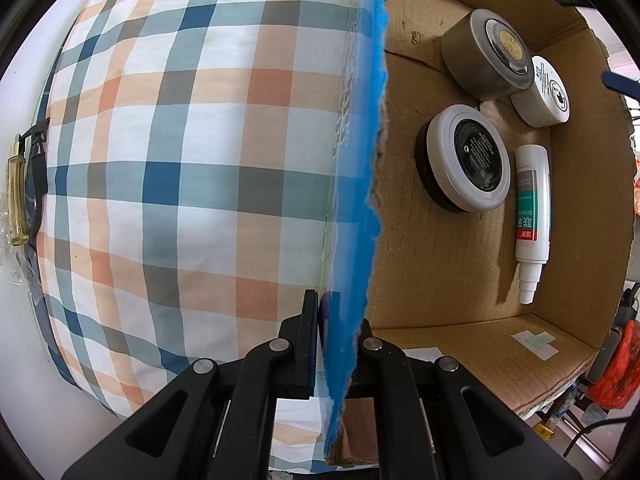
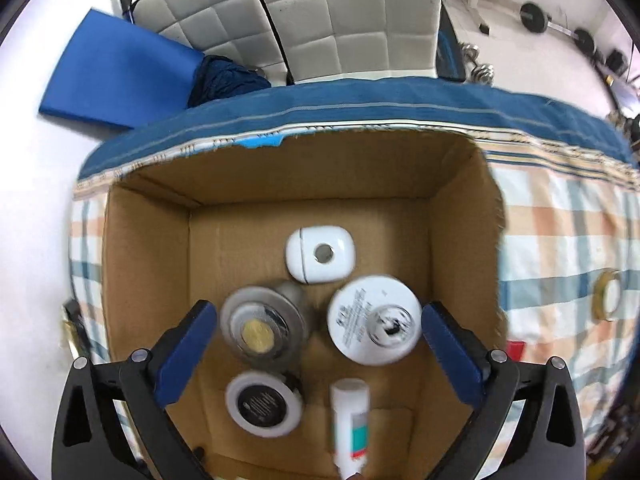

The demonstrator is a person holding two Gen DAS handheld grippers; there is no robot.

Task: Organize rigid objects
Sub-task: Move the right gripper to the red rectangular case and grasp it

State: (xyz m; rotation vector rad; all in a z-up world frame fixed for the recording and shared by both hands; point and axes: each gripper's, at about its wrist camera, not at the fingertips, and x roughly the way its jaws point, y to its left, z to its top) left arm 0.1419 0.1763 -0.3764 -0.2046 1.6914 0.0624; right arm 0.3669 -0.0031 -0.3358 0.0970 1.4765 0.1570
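My left gripper is shut on the blue-faced wall of a cardboard box. Inside the box lie a grey round jar with a gold centre, a white round tub, a black-and-white round compact and a white tube with a green label. My right gripper is open above the box, empty. Below it are the grey jar, the white tub, the compact, the tube and a white rounded case.
The box stands on a plaid cloth with a blue border. A roll of clear tape lies on the cloth right of the box. A yellowish handle lies at the cloth's far left. A blue mat and a grey quilted chair stand beyond.
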